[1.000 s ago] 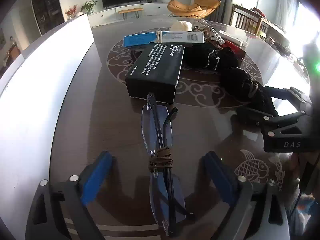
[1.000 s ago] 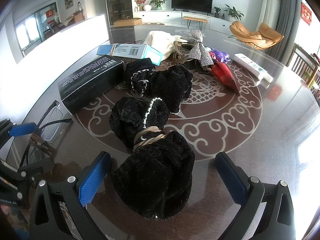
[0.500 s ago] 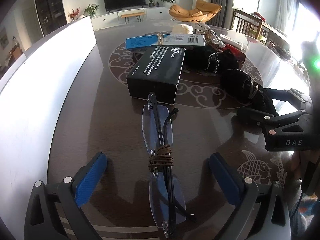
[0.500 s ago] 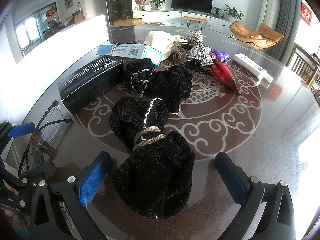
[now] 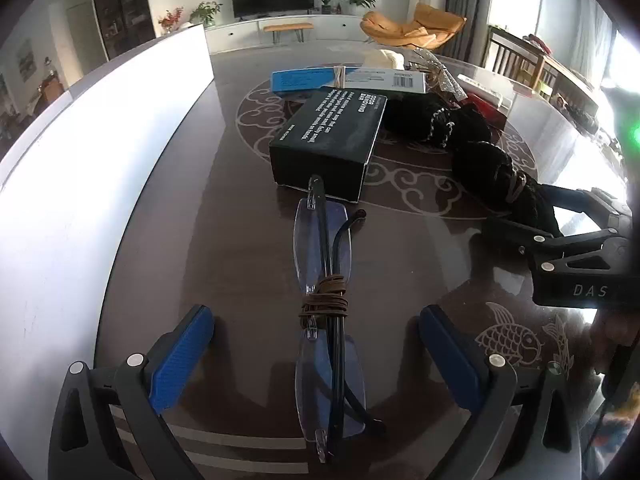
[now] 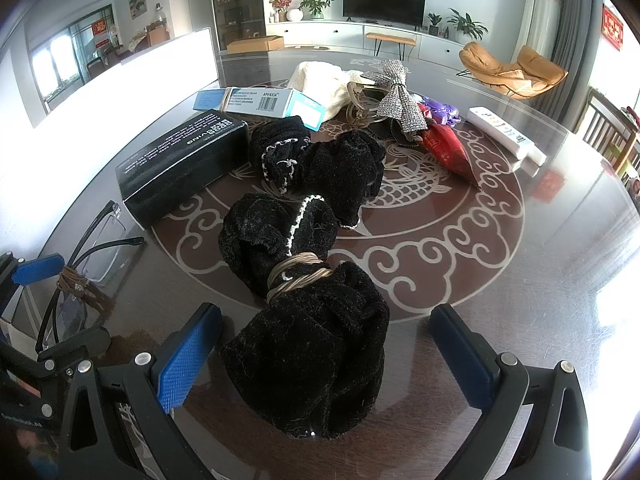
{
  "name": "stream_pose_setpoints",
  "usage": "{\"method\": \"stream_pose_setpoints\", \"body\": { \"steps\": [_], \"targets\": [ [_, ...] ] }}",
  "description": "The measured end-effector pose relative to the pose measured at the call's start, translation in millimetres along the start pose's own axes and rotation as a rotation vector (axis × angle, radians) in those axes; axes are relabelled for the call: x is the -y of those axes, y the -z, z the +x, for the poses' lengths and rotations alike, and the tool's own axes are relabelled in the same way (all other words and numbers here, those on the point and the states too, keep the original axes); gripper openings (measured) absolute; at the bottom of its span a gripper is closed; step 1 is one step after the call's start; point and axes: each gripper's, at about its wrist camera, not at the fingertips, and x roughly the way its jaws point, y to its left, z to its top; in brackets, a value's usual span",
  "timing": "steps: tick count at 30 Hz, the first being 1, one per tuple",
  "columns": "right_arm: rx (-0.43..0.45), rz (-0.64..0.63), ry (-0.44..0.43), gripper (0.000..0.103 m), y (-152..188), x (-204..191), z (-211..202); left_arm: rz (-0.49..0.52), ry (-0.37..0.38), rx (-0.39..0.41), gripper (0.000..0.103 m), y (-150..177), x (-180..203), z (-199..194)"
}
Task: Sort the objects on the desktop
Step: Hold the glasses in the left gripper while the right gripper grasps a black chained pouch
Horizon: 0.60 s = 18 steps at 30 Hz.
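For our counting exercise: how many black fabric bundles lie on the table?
2. One bundle, tied with tan cord, lies between the right gripper fingers; the other lies beyond it, beside the black box. Clutter might hide more.

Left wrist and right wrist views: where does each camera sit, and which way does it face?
Left wrist: on the left hand-held gripper, facing folded glasses between its open blue pads.
Right wrist: on the right hand-held gripper, facing a black cloth bundle.
Shared: the black box and each other's gripper.

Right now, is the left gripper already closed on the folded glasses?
No, the left gripper stands wide open, its blue pads well apart on either side of the glasses lying on the table.
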Motion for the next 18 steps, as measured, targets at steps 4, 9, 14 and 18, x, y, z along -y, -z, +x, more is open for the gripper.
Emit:
{"method": "stream_pose_setpoints", "body": {
  "steps": [4,9,14,18],
  "targets": [
    [-0.04,-0.038,-0.036,0.074,-6.2,6.9,-5.1,0.025,0.021,-0.025,0.069,-7.2,0.8,-1.0],
    [-0.052,-0.013,-0.073,0.033,-13.3,18.7,-26.6,0.041,0.105,0.017,0.011,-15.5,-1.2,-14.0],
    [0.009,-0.009,-0.115,0.033,-16.9,0.5,-71.6,-0.063,0.213,0.095,0.011,-14.4,-27.7,-59.1],
    [0.074,-0.002,-0.196,0.033,-44.0,-34.3,-97.6,-0.157,0.26,0.187,0.011,-18.8,-67.2,-109.8]
  ]
}}
